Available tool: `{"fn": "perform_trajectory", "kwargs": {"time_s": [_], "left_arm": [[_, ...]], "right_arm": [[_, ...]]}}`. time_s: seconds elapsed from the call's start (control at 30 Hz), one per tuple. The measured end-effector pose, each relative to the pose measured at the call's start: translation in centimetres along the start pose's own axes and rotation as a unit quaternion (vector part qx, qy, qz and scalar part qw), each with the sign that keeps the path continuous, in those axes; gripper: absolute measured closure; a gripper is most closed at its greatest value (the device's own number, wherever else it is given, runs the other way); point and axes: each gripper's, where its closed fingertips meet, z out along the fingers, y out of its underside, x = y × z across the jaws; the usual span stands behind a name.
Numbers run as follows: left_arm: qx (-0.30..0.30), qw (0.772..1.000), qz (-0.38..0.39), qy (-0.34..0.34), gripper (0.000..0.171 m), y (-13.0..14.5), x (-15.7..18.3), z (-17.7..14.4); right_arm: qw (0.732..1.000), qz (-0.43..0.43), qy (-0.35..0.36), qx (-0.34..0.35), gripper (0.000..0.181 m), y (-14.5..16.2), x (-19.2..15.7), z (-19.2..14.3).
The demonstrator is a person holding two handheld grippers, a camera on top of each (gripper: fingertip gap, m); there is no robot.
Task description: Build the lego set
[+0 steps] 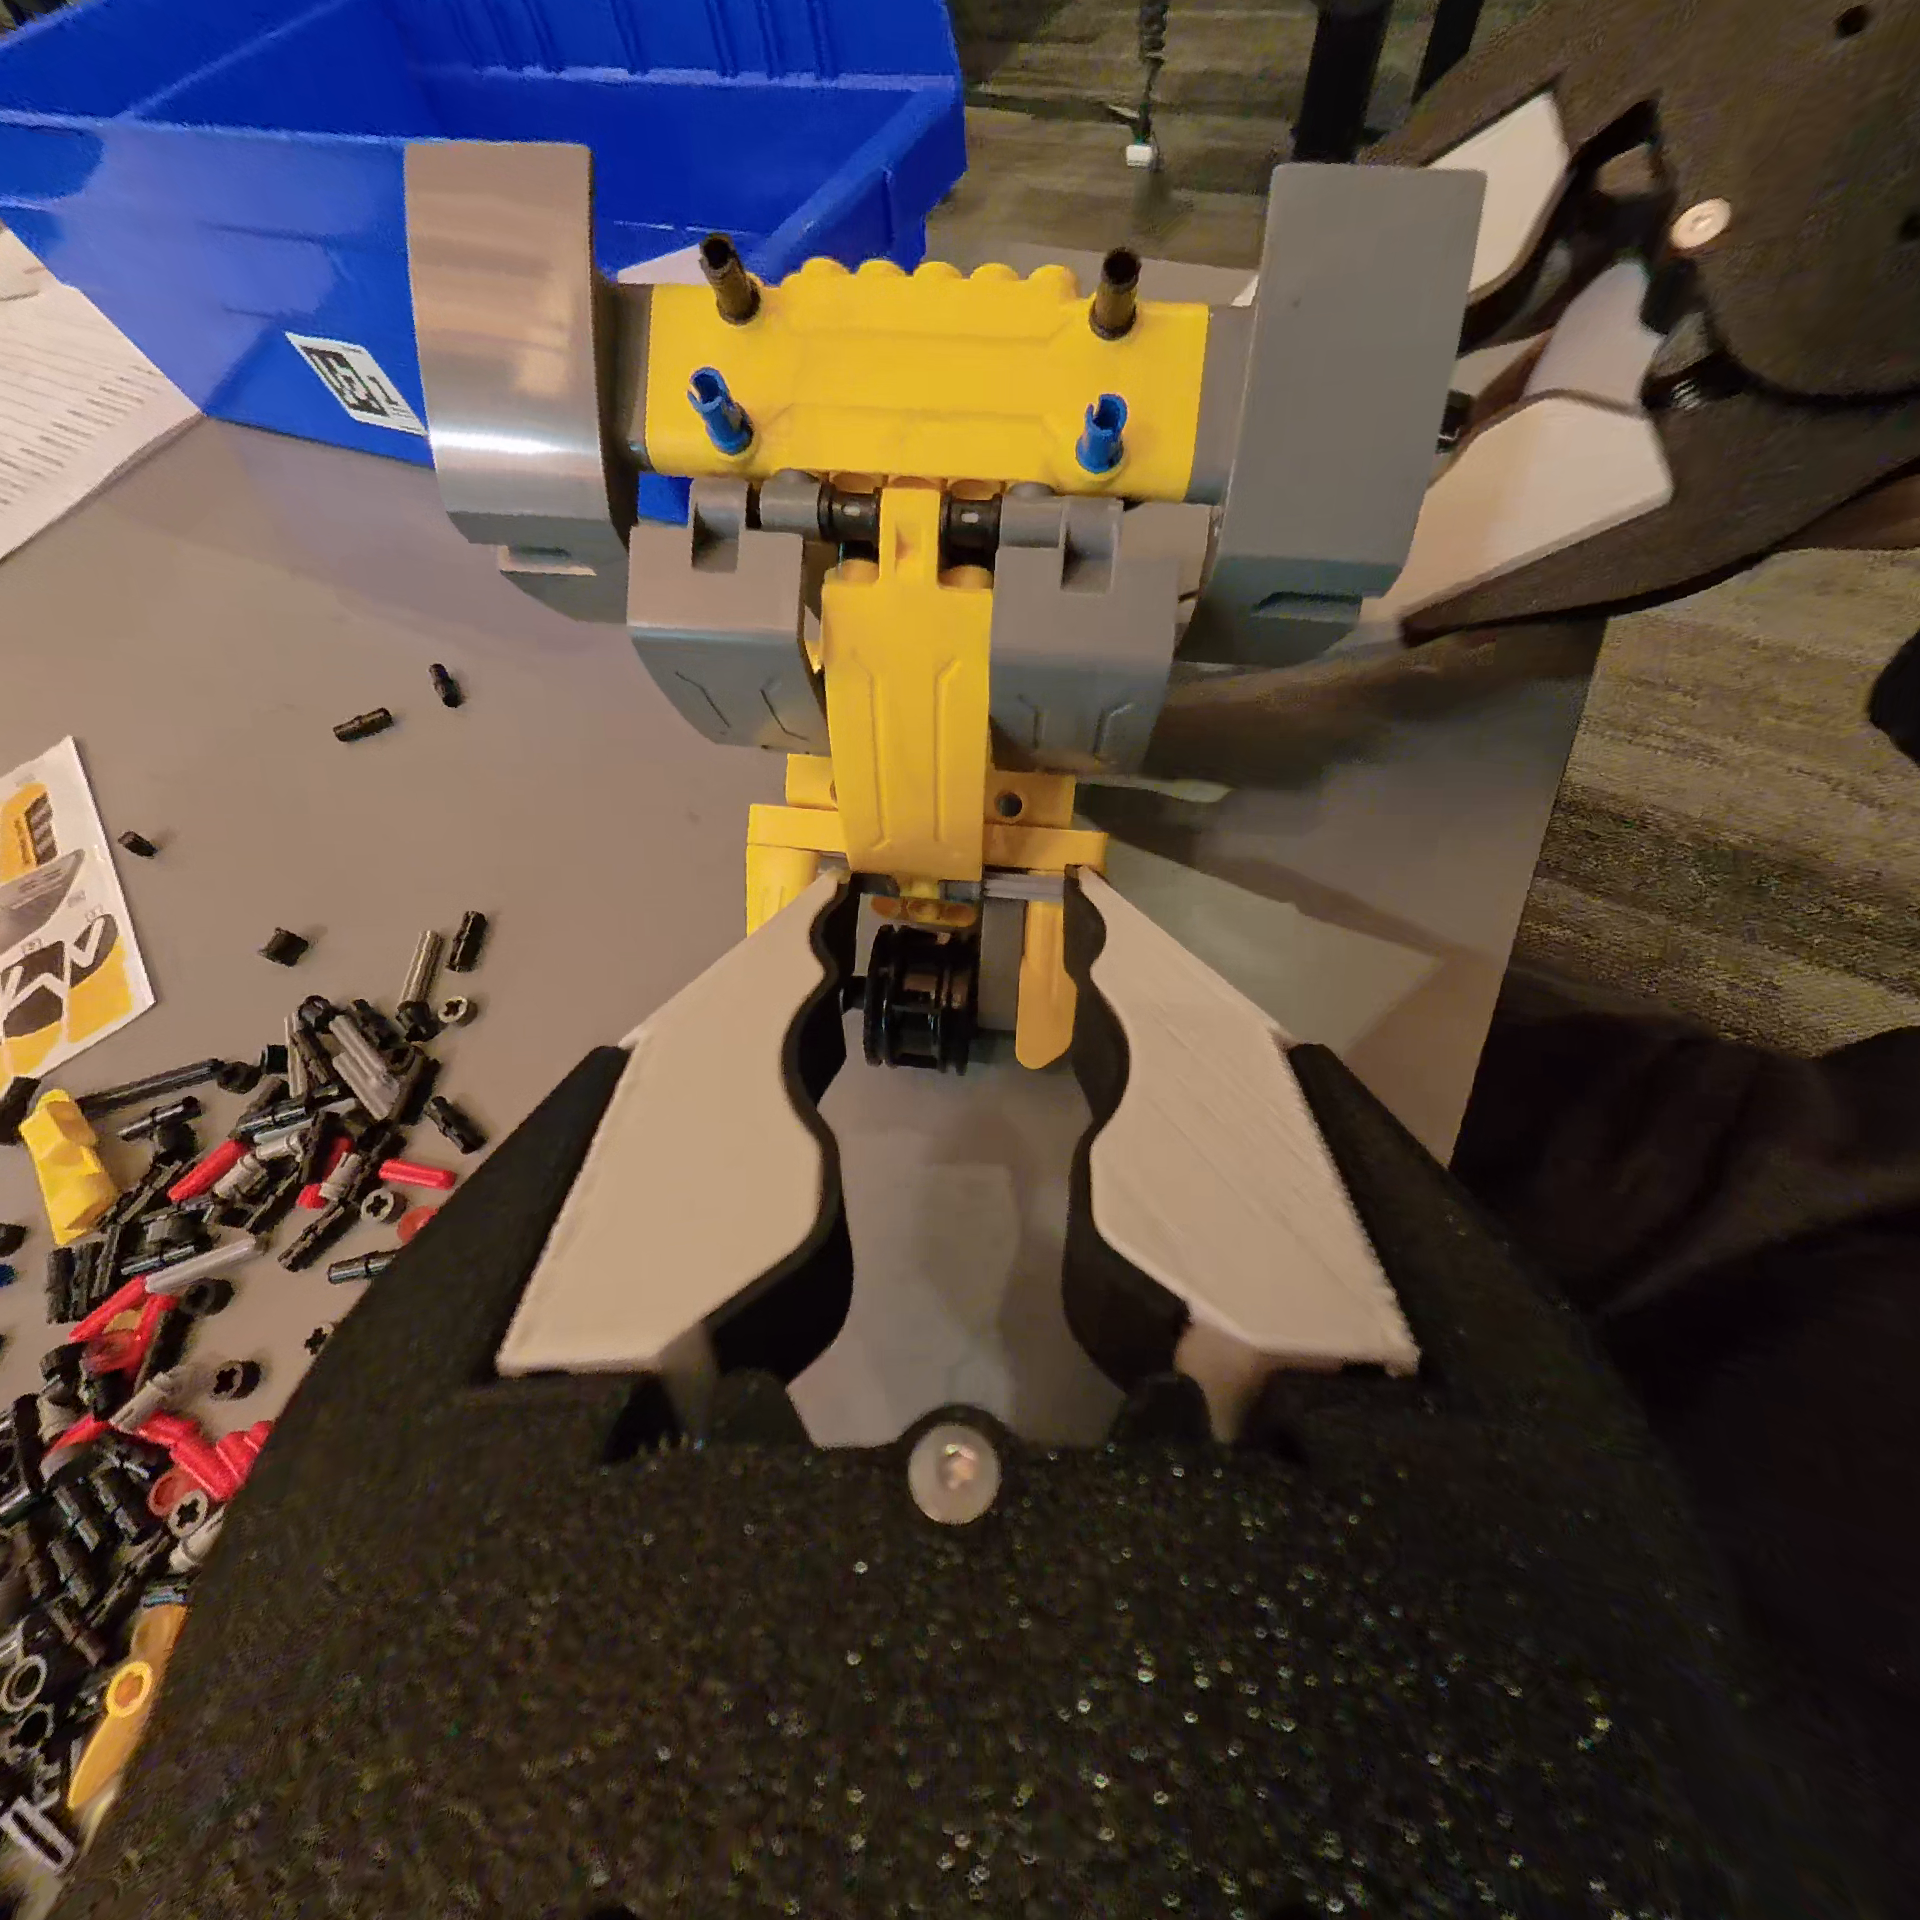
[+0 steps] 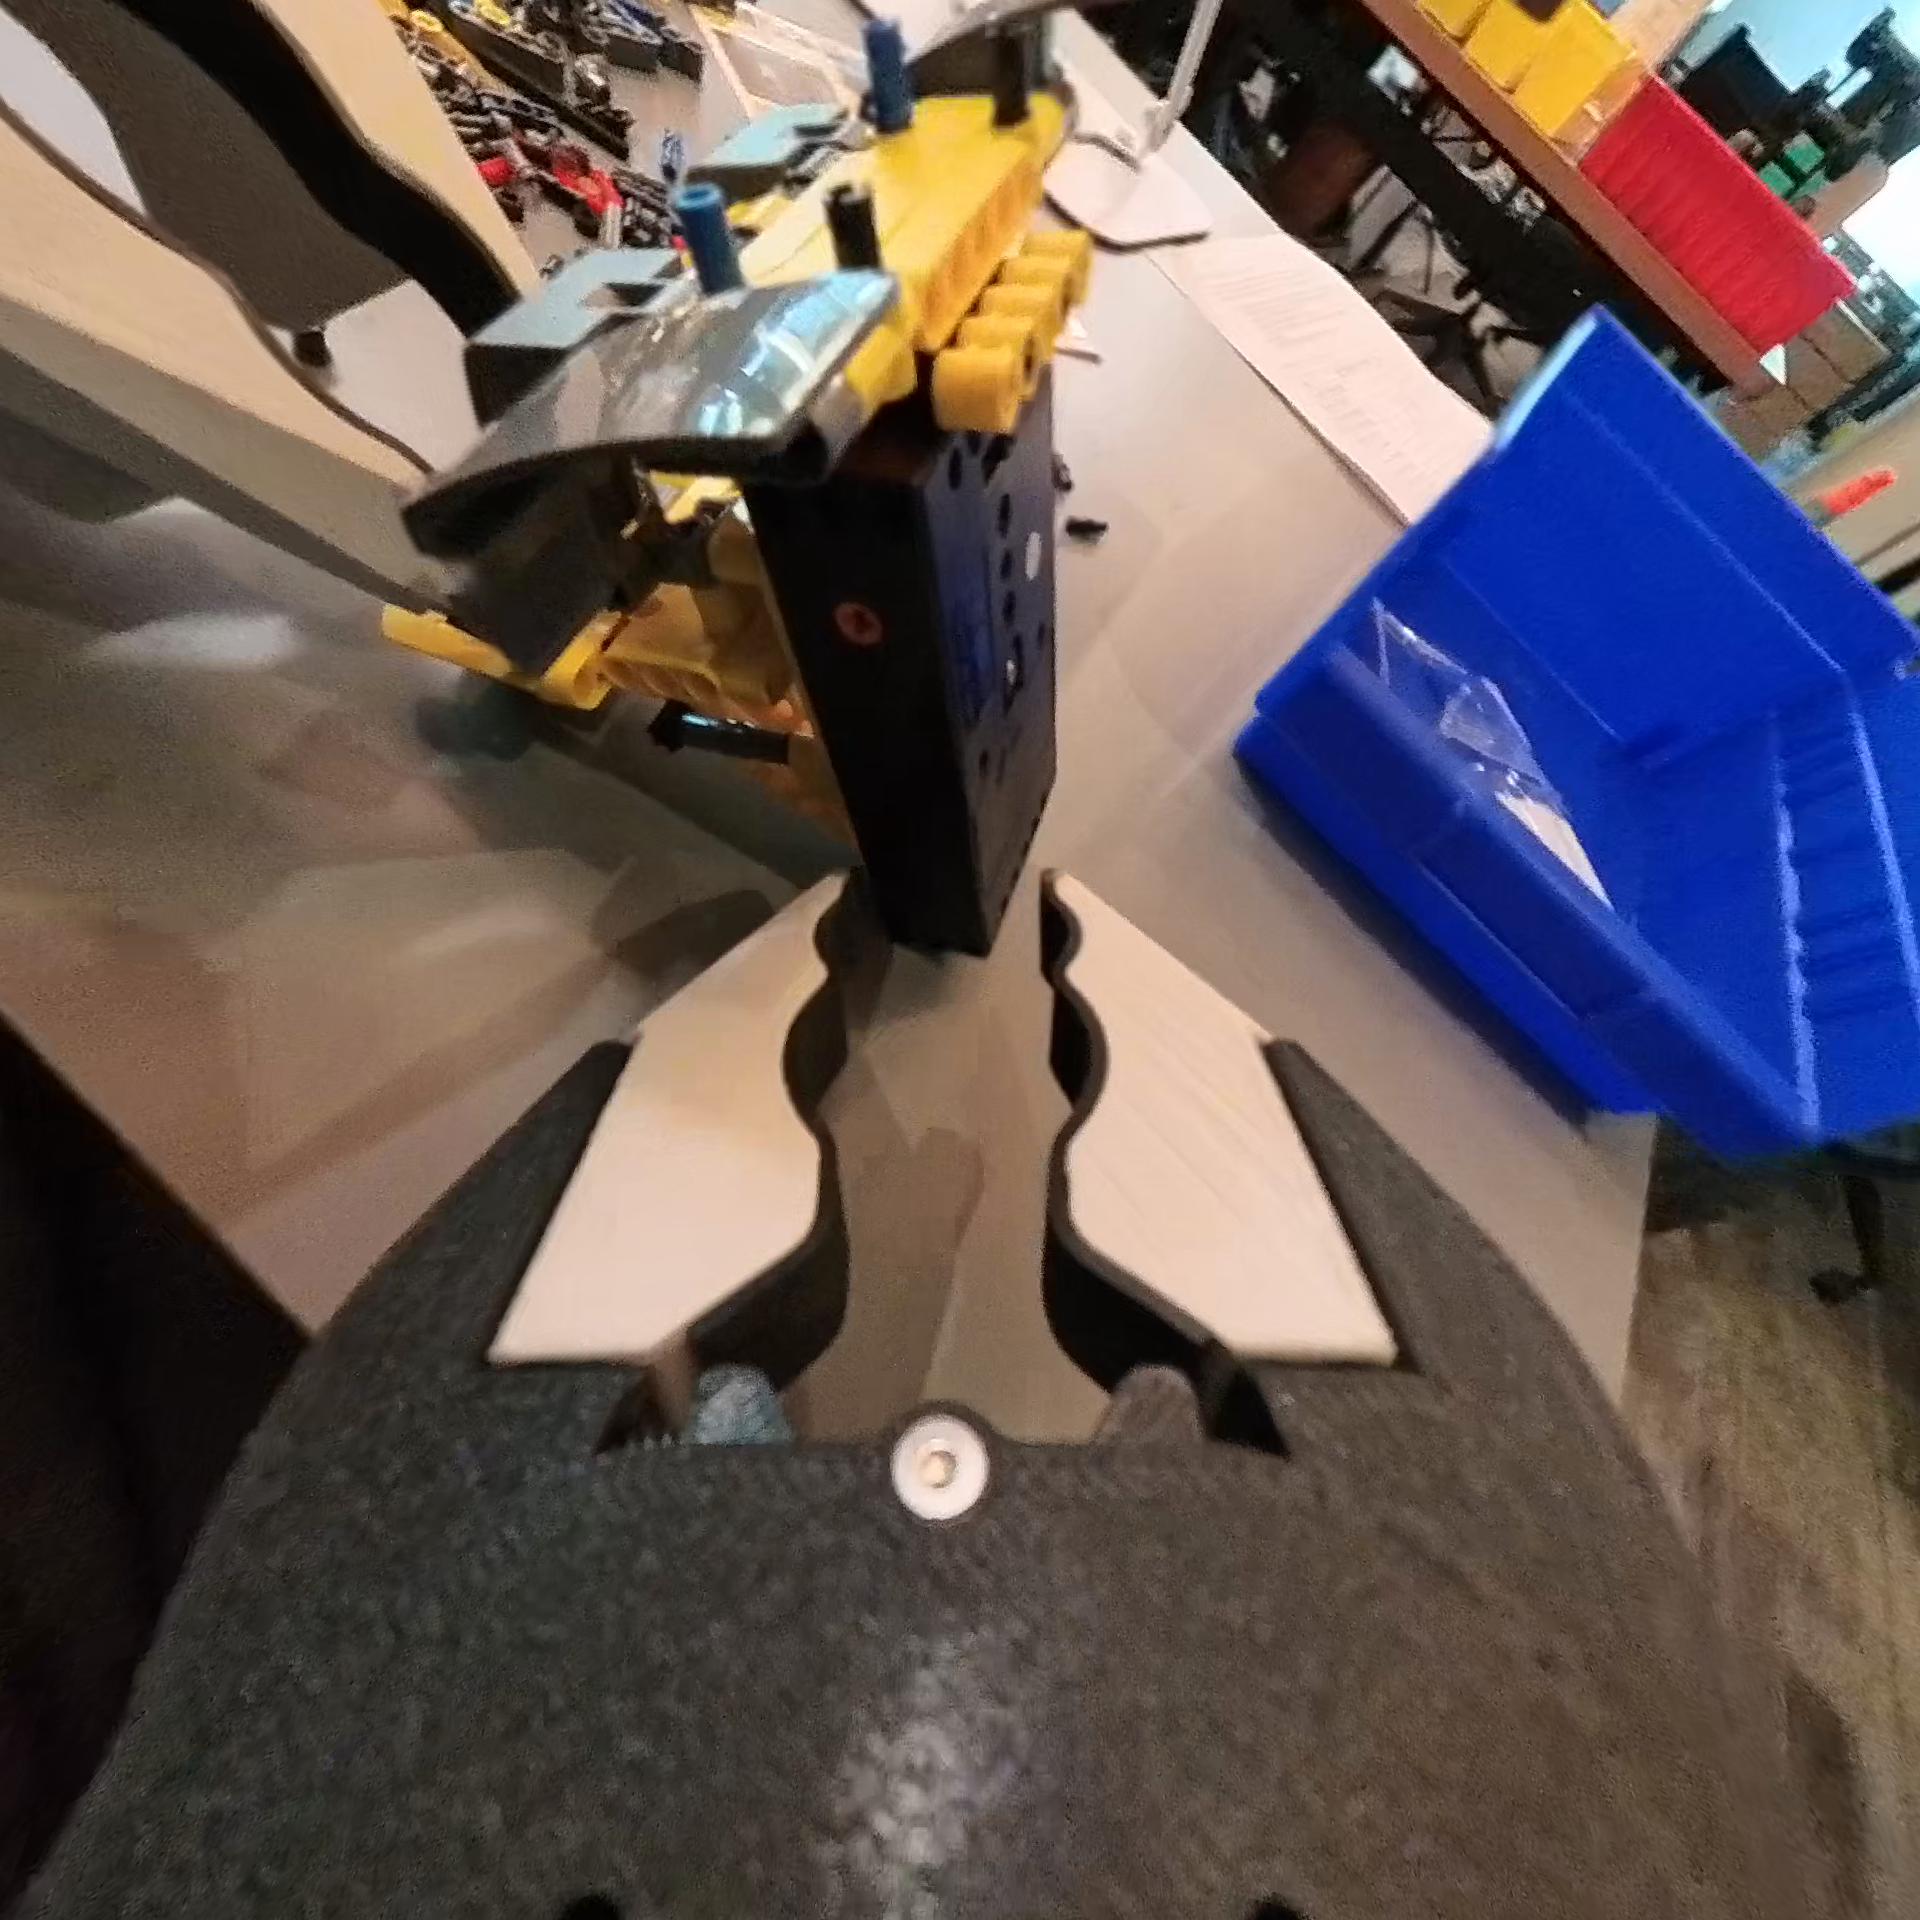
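Left wrist view: the left tool [image 1: 956,883] is seen clenched on the narrow lower end of a yellow and grey brick model [image 1: 925,353], with a fingertip pressed against the yellow parts on either side and a black wheel [image 1: 920,997] lying just behind the tips. The model is held upright above the grey tabletop [image 1: 416,779], close to its right edge. Much of it is already put together: two grey curved panels [image 1: 499,332] are fitted at the sides, a yellow hood piece is hinged down the middle, and two blue pins [image 1: 717,400] and two black pins [image 1: 727,281] stand out of the yellow top block with nothing mounted on them. A large pile of loose pins and connectors [image 1: 156,1195] is left unassembled on the tabletop to the left, beside a sticker sheet [image 1: 52,914], and a blue bin [image 1: 260,208] is set behind the model. In the right wrist view the right tool [image 2: 945,883] is placed at the model's dark block [image 2: 935,644], whose lower end sits between the jaws; a slight gap is seen on one side, so whether the block is gripped cannot be told. A clear plastic bag is seen inside the bin.
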Motion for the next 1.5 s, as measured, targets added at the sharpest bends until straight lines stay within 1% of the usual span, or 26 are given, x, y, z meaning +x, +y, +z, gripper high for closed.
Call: {"fn": "perform_trajectory", "kwargs": {"time_s": [0.07,0.13,0.2,0.27,0.3,0.37,0.4,0.47,0.57,0.6,0.67,0.73,0.8,0.87,0.97,1.07,1.1,1.2,1.37,1.47,1.5], "left_arm": [[-0.001,1.000,-0.008,-0.002,0.133,0.0,0.0,0.0],[-0.002,1.000,-0.025,-0.001,0.133,0.0,0.0,0.0],[-0.003,0.999,-0.049,0.003,0.133,0.0,0.1,0.0],[-0.003,0.997,-0.074,0.003,0.133,0.0,0.2,0.0],[-0.003,0.997,-0.082,0.004,0.133,-0.1,0.3,0.0],[-0.001,0.995,-0.094,0.014,0.133,-0.2,0.9,-0.1],[0.000,0.995,-0.100,0.028,0.133,-0.2,1.4,-0.2],[-0.001,0.991,-0.117,0.059,0.133,-0.1,2.5,-0.4],[-0.006,0.989,-0.119,0.089,0.133,0.2,3.5,-0.9],[-0.008,0.990,-0.116,0.084,0.133,0.4,3.3,-1.0],[-0.005,0.992,-0.101,0.082,0.133,0.4,3.2,-1.4],[0.003,0.995,-0.081,0.062,0.133,0.3,2.5,-1.6],[0.009,0.999,-0.040,0.033,0.134,0.3,1.3,-1.8],[0.001,1.000,0.008,0.013,0.134,0.5,0.5,-1.6],[-0.015,0.997,0.067,0.036,0.137,1.2,1.0,-0.9],[0.016,0.995,0.098,0.023,0.157,0.1,0.4,-0.9],[0.015,0.994,0.107,0.025,0.159,0.1,0.3,-0.8],[0.009,0.990,0.133,0.044,0.159,0.4,0.4,-0.4],[0.042,0.978,0.199,0.055,0.159,-0.1,0.6,-0.2],[0.038,0.972,0.219,0.078,0.159,0.2,1.3,0.1],[0.039,0.971,0.225,0.072,0.160,0.2,1.2,0.2]], "right_arm": [[1.000,0.018,0.016,-0.004,0.146,0.5,0.0,-1.4],[0.999,0.037,0.032,0.002,0.146,0.8,-0.6,-2.8],[0.997,0.059,0.028,0.027,0.147,0.4,-2.5,-3.8],[0.994,0.080,0.009,0.068,0.148,-0.8,-4.9,-4.4],[0.993,0.085,0.007,0.086,0.149,-1.4,-5.8,-4.5],[0.991,0.082,0.020,0.108,0.154,-2.1,-6.6,-4.3],[0.990,0.082,0.024,0.113,0.156,-2.4,-6.7,-4.1],[0.988,0.089,0.012,0.125,0.158,-3.0,-7.2,-3.5],[0.989,0.081,0.011,0.124,0.160,-3.2,-7.2,-2.8],[0.990,0.075,0.014,0.121,0.163,-3.2,-7.1,-2.7],[0.990,0.067,0.021,0.125,0.167,-3.4,-6.7,-2.7],[0.990,0.063,0.020,0.128,0.169,-3.7,-6.5,-2.7],[0.990,0.066,0.018,0.125,0.172,-3.9,-6.2,-2.6],[0.991,0.069,0.018,0.118,0.173,-3.8,-6.1,-2.3],[0.991,0.071,0.024,0.110,0.173,-3.6,-6.0,-2.0],[0.991,0.078,0.017,0.108,0.173,-3.6,-6.3,-1.8],[0.991,0.078,0.019,0.105,0.173,-3.5,-6.3,-1.7],[0.992,0.071,0.029,0.097,0.175,-3.3,-6.2,-1.6],[0.993,0.066,0.026,0.093,0.176,-3.3,-6.1,-1.5],[0.994,0.062,0.027,0.091,0.176,-3.2,-6.0,-1.5],[0.994,0.057,0.029,0.089,0.177,-3.2,-6.0,-1.5]]}}
